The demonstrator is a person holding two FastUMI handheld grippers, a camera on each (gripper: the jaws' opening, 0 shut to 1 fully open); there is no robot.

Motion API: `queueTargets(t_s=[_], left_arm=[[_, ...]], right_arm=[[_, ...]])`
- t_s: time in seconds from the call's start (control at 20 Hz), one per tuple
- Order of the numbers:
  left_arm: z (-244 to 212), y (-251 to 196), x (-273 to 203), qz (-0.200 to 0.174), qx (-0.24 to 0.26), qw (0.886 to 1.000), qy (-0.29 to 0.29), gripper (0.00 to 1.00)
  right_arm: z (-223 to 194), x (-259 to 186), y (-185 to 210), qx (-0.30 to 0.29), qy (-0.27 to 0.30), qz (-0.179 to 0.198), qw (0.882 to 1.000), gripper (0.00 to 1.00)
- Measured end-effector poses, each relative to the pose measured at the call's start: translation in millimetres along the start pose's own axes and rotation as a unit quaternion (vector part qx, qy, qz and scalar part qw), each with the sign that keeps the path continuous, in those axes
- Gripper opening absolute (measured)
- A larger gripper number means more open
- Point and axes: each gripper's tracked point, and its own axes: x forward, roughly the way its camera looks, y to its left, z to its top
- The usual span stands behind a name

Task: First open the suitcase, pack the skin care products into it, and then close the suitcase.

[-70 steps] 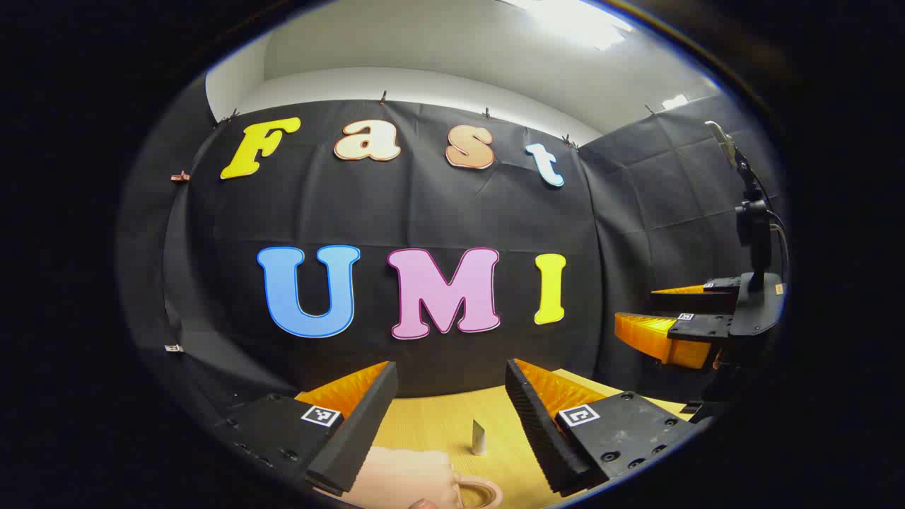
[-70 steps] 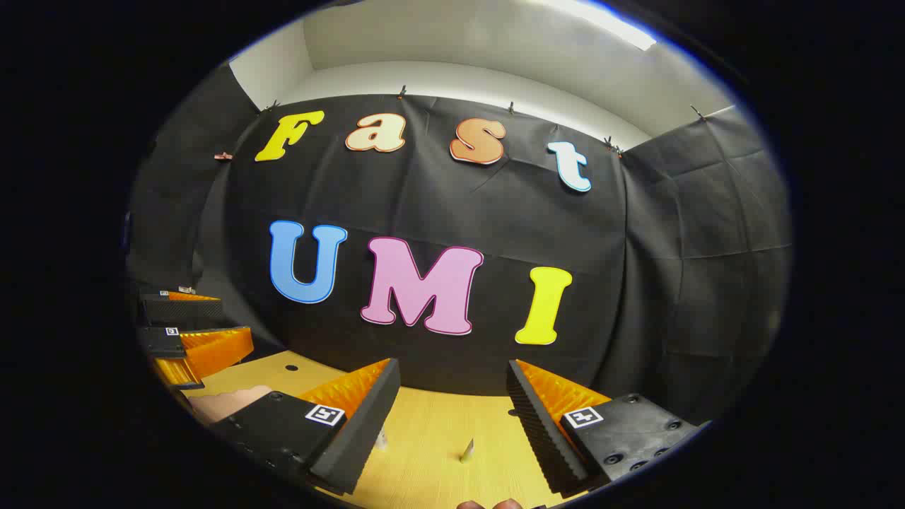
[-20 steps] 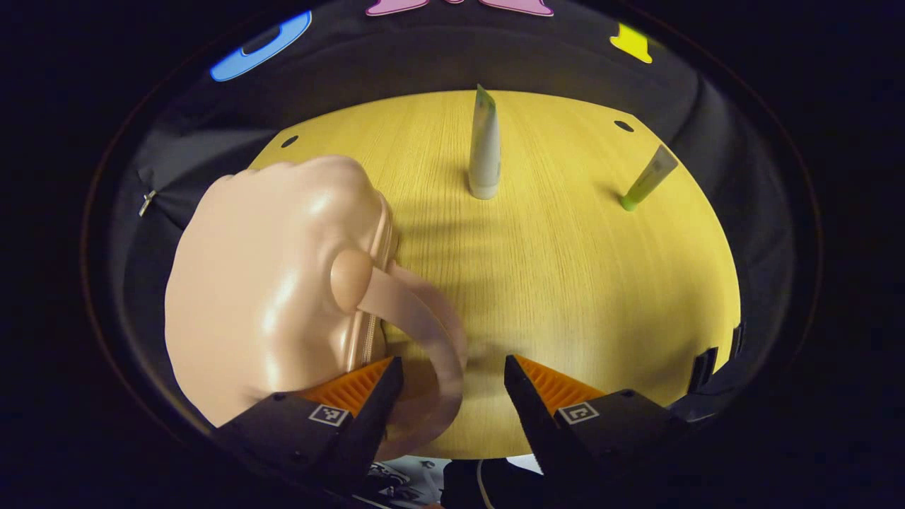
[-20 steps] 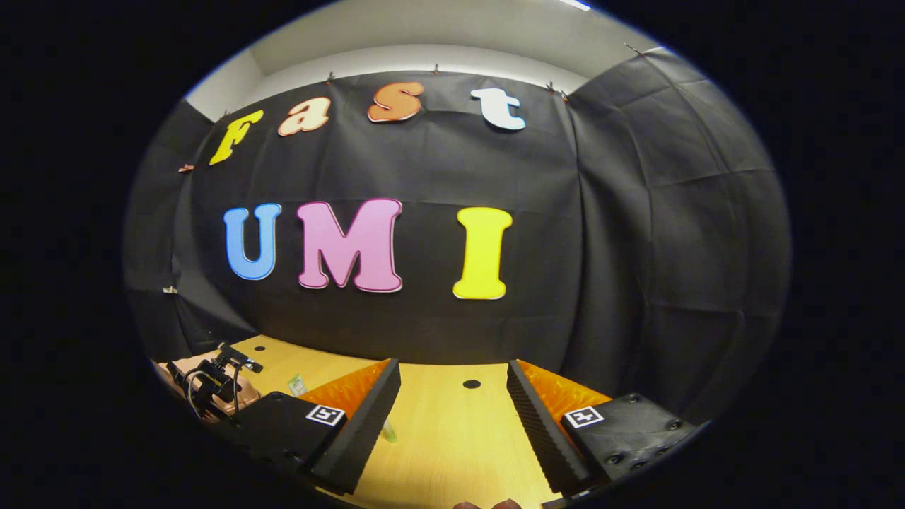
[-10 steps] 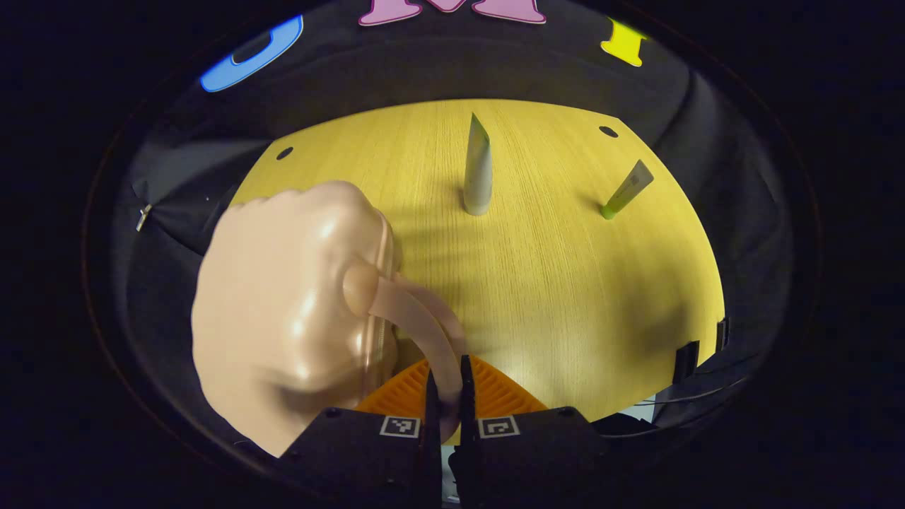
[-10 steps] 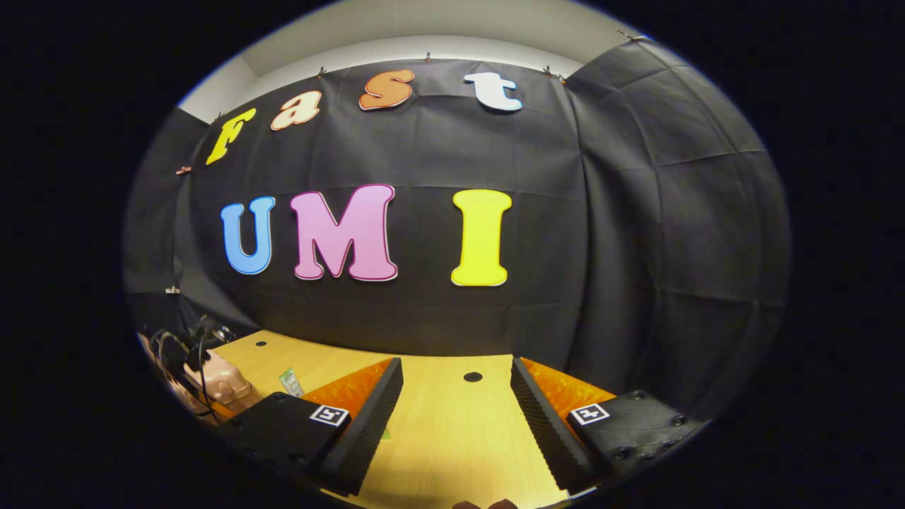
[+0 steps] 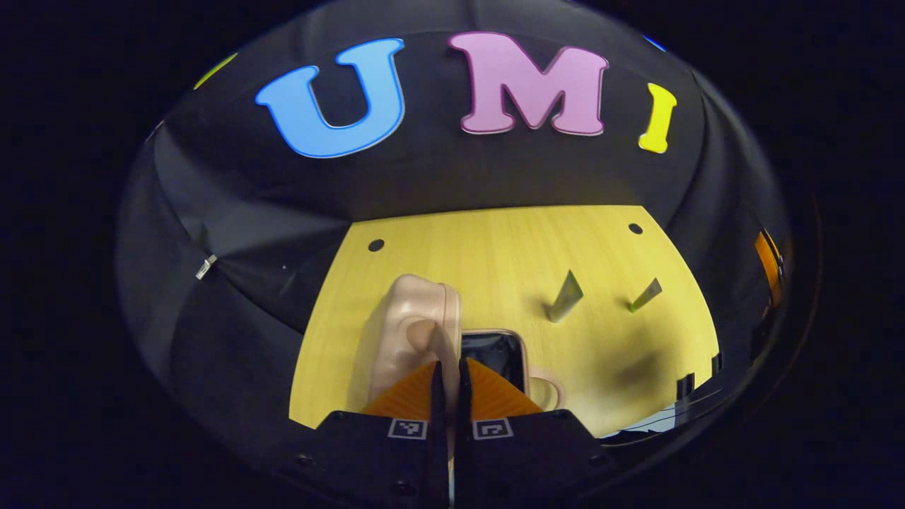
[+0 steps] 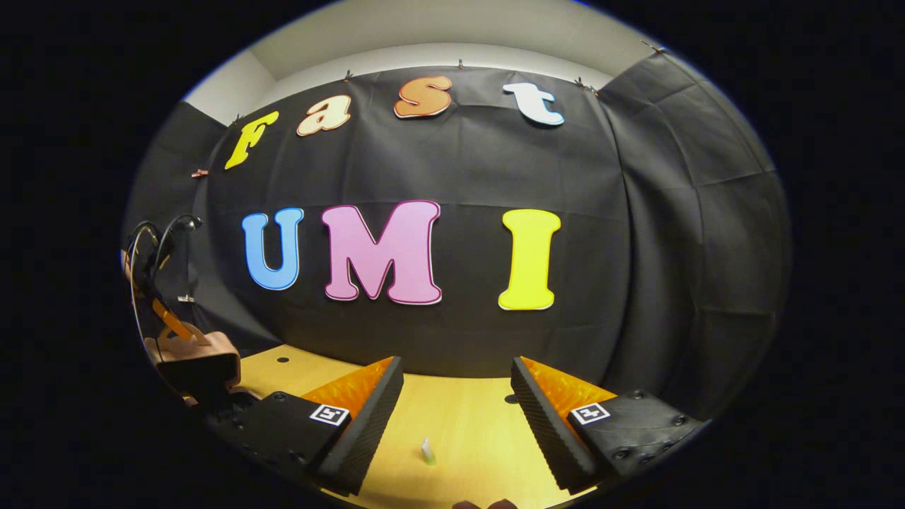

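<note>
The pink suitcase stands on the yellow table with its lid tipped upright, and its dark inside shows to the right of the lid. My left gripper is above it, shut on the lid's pink handle. A grey-white tube and a green tube stand on the table beyond the case. In the right gripper view, my right gripper is open over the table with nothing between its fingers. A small tube stands below it, and the raised lid is at far left.
Small dark holes mark the tabletop near its far edge. The black cloth wall rises right behind the table. The table's near edge lies at the lower right of the left gripper view. Cables arch over the left gripper at far left.
My left gripper shut on the lid's handle and rose, and the lid swung up to show the dark inside. My right gripper stayed open and shifted slightly over the table.
</note>
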Motion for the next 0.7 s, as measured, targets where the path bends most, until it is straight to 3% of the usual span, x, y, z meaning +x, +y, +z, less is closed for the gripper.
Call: queueTargets(t_s=[0.2,0.35,0.55,0.7], left_arm=[[-6,129,16,0.08,0.015,0.996,-0.025,0.08],[-33,217,55,0.134,0.019,0.991,-0.014,0.09],[-90,295,134,0.156,0.034,0.987,0.021,0.09],[-144,314,186,0.149,-0.007,0.986,0.071,0.09]], right_arm=[[9,11,54,0.01,0.001,0.001,1.0,0.97],[11,16,85,-0.006,0.006,-0.007,1.0,0.97],[-4,15,115,-0.012,0.039,-0.028,0.999,0.97],[-14,7,124,-0.039,0.07,-0.041,0.996,0.97]])
